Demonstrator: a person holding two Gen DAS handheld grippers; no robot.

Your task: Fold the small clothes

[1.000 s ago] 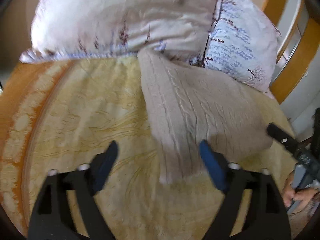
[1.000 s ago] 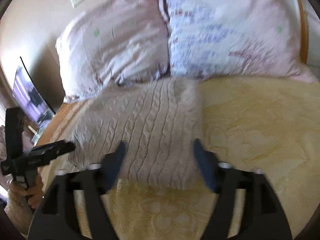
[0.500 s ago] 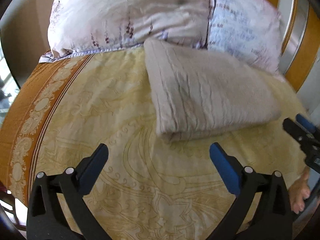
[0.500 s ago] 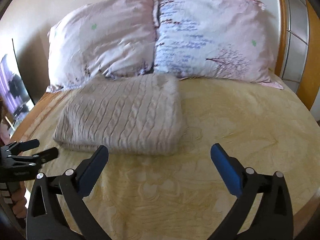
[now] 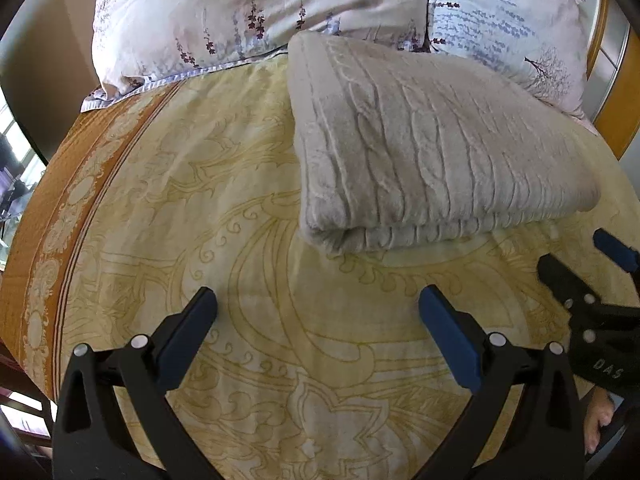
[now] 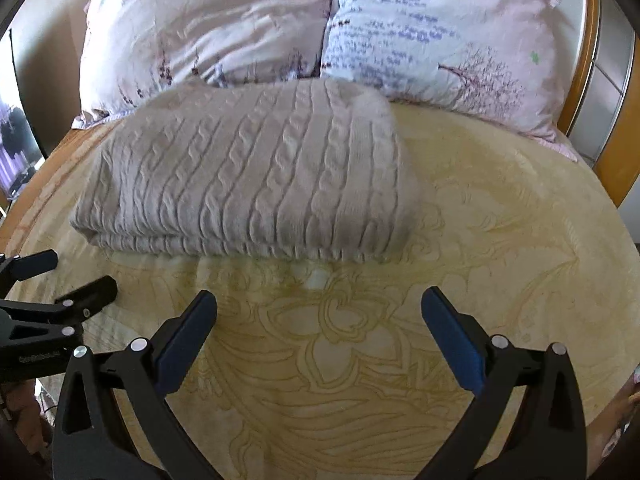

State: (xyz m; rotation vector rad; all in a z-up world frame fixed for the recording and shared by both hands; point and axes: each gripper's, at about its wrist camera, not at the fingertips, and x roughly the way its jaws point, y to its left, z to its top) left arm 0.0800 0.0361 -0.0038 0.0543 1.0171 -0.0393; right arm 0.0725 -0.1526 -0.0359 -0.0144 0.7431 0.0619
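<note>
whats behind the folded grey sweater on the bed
Two floral pillows lean right behind the folded sweater, its far edge against them. The bedspread lies under it. Whatever is beneath the pillows is covered.

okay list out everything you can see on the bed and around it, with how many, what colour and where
sweater: one, beige cable knit, folded, lying on the bedspread just below the pillows
pillows: two, pale pink with purple floral print, side by side at the head of the bed
bedspread: one, pale yellow with an orange patterned border, covering the bed
bed frame: one, orange wood, at the right past the pillows
left gripper: one, black with blue pads, open and empty, over the bedspread short of the sweater's folded edge; its jaws have just been opening
right gripper: one, black with blue pads, open and empty, over the bedspread in front of the sweater; its jaws have just been opening
</note>
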